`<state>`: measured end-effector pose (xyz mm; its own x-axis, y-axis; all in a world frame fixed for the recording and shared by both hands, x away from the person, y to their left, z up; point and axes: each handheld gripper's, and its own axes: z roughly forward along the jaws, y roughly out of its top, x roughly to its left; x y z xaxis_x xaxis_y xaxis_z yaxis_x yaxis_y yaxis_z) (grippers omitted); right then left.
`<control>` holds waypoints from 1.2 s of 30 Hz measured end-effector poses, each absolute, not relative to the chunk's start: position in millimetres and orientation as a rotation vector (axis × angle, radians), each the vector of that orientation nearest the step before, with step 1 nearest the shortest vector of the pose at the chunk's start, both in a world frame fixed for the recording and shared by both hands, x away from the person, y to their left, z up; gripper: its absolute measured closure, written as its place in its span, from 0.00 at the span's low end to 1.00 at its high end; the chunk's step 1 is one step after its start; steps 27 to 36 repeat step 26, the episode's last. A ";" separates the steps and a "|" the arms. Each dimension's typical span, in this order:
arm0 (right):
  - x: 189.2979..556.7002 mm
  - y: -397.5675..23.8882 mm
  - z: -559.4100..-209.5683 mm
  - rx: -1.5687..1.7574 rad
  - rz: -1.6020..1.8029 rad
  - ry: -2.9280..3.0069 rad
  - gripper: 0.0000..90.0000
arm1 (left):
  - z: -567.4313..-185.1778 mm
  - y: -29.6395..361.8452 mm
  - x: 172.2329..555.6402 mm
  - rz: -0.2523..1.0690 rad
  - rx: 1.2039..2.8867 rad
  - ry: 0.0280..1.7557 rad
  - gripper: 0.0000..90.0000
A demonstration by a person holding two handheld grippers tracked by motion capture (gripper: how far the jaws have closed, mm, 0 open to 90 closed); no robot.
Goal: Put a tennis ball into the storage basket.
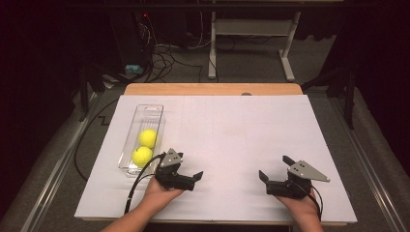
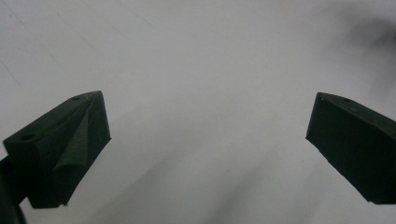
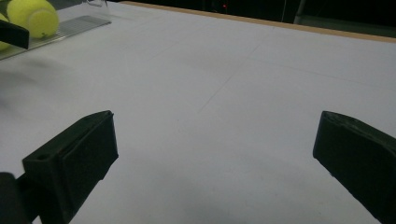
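Both forearms enter from the near edge of the table in the high view. Left gripper (image 1: 189,170) rests low over the white sheet (image 1: 232,140), just right of the near end of the clear tray (image 1: 126,145). Its jaws are released, spread wide, nothing between them; the left gripper view confirms this, with only bare white surface between the two black jaws. Right gripper (image 1: 274,169) sits well apart on the right side of the sheet, jaws likewise released and wide, nothing between them; the right gripper view gives the same reading.

Task items: two tennis balls. Both are bright yellow-green, round and felt-like; in the right gripper view a lighter seam band is faintly visible on one.

Container: long, narrow, transparent tray, lying lengthwise on the left part of the sheet, its far end toward the table's far edge. Contents: near ball (image 1: 142,156) and far ball (image 1: 148,137), both in the near half of the tray, close together; contact between them cannot be determined. Far half of the tray holds nothing visible.

Near ball is close to the left gripper but apart from it. Wooden table edge (image 1: 212,89) shows beyond the sheet.
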<state>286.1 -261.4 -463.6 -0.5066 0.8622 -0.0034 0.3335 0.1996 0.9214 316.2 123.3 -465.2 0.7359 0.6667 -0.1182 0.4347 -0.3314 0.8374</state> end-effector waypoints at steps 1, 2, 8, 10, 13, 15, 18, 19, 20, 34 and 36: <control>285.9 -261.5 -463.5 1.115 1.290 1.941 0.00 | -464.2 124.1 315.4 0.307 1.965 0.829 0.00; 285.6 -261.7 -463.3 1.119 1.287 1.940 0.00 | -463.0 125.5 314.0 0.308 1.939 0.818 0.00; 281.5 -264.0 -461.1 1.135 1.292 1.925 0.00 | -454.4 131.5 307.6 0.327 1.872 0.764 0.00; 279.8 -265.0 -459.8 1.136 1.300 1.913 0.00 | -451.5 133.7 305.6 0.338 1.847 0.747 0.00; 277.1 -267.3 -457.3 1.130 1.305 1.900 0.00 | -447.4 138.1 305.3 0.329 1.831 0.754 0.00; 275.5 -269.0 -456.0 1.129 1.312 1.893 0.00 | -445.9 141.7 306.0 0.323 1.814 0.771 0.00; 274.9 -271.2 -455.4 1.127 1.319 1.885 0.00 | -445.3 143.7 306.4 0.309 1.795 0.780 0.00; 274.8 -271.8 -455.1 1.128 1.321 1.885 0.00 | -445.4 143.5 306.2 0.310 1.801 0.775 0.00; 274.9 -272.1 -455.0 1.129 1.324 1.883 0.00 | -445.8 142.5 305.8 0.310 1.801 0.771 0.00; 277.4 -271.4 -453.6 1.112 1.332 1.886 0.00 | -447.0 142.6 303.0 0.312 1.806 0.770 0.00; 277.4 -271.4 -453.6 1.112 1.332 1.886 0.00 | -447.0 142.6 303.0 0.312 1.806 0.770 0.00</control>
